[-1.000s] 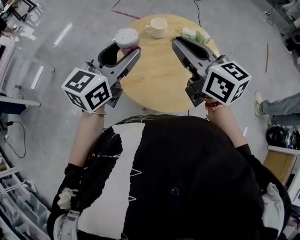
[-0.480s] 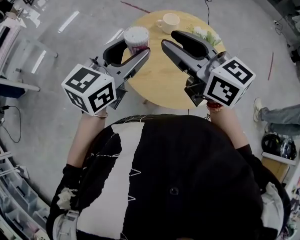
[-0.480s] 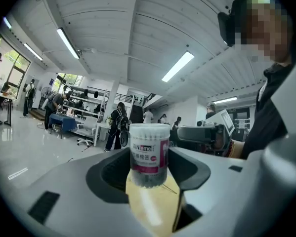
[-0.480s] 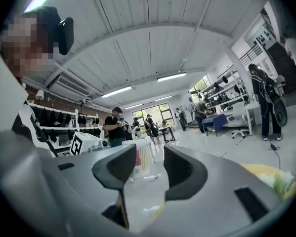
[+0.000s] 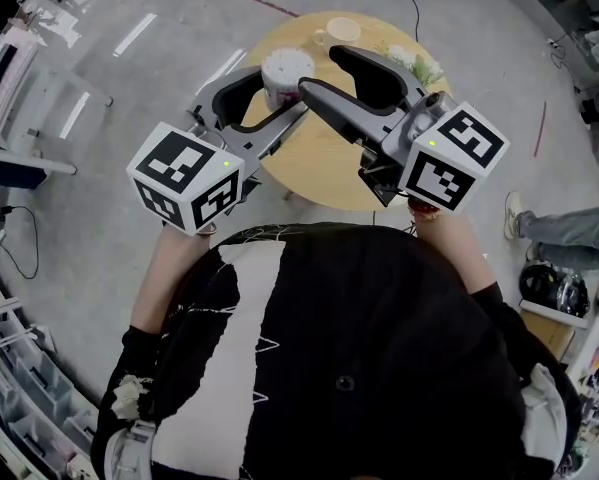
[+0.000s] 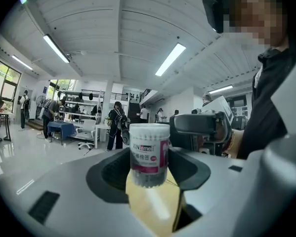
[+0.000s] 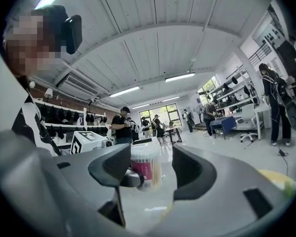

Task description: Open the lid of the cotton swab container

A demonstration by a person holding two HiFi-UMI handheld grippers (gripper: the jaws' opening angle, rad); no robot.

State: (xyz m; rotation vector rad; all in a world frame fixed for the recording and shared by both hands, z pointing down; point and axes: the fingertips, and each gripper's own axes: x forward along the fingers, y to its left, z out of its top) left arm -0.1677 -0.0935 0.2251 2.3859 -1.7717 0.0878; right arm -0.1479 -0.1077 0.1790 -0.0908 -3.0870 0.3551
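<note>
Head view: a person in a black top held a marker-cubed gripper in each hand above a round wooden table (image 5: 324, 173). The left gripper (image 5: 283, 88) was clamped on the cotton swab container (image 5: 284, 81), a clear cylinder with a white lid (image 5: 287, 65), held up above the tabletop. The right gripper (image 5: 319, 71) pointed at it from the other side, jaws spread, their tips just beside the container's top. A white cup (image 5: 341, 30) stood near the table's far edge.

Left gripper view: both pads pressed on the container's sides below the lid. The container stood upright, its pink label facing the camera, and the lid was on. The right gripper showed close behind it.

Right gripper view: the jaws had just been opening and stood wide apart. The container sat in the gap between them, nearer the left-hand jaw, but neither pad touched it.

To do this step well, the right jaws probably needed centring on the lid alone, above the left pads, before closing, so that the lid and not the body was gripped. The left clamp would likely have to hold firm and upright while the lid came straight off, since a tilt or jerk could spill swabs.
</note>
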